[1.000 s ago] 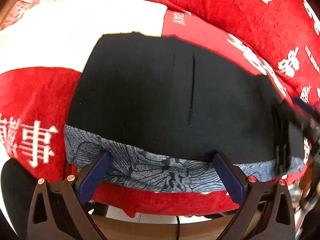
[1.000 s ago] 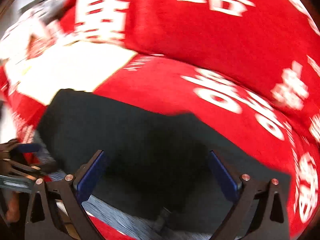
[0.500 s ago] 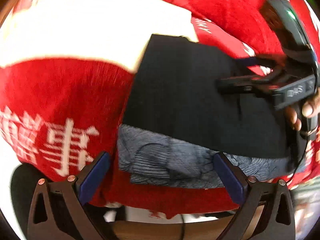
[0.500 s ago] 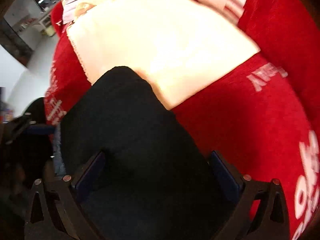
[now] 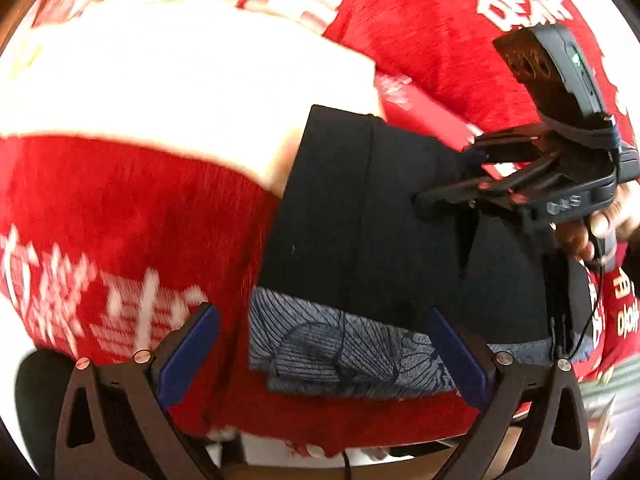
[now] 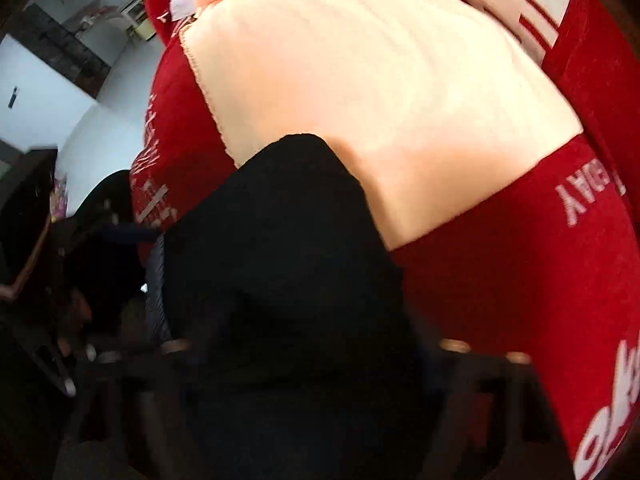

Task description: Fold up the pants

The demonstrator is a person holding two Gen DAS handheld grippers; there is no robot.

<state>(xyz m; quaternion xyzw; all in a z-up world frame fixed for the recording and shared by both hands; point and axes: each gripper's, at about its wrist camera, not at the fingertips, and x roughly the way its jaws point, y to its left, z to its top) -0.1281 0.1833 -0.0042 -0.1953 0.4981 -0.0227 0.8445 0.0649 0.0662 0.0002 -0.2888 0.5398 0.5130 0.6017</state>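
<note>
Black pants (image 5: pixel 360 220) lie folded flat on a red blanket (image 5: pixel 120 208) with white characters. The pants rest on a blue-grey patterned cloth (image 5: pixel 340 348) that shows along their near edge. My left gripper (image 5: pixel 322 354) is open over that near edge, and its blue pads touch nothing. A hand (image 5: pixel 580 236) holds my right gripper (image 5: pixel 447 177) tipped down onto the far right part of the pants. Its jaws are closing on a raised fold of the black cloth. In the right wrist view the pants (image 6: pixel 288 240) bulge up between the dark, blurred fingers of the right gripper (image 6: pixel 316 360).
A cream-white patch (image 5: pixel 180 88) of the blanket lies beyond the pants at the left. Red cushions with white lettering (image 5: pixel 460 8) rise behind. The blanket's front edge drops off just below my left gripper. A white wall and room (image 6: pixel 48 92) show far left in the right wrist view.
My right gripper came down onto the pants from the right and its jaws narrowed around black cloth. My left gripper drifted left, so the pants now sit further right in its view.
</note>
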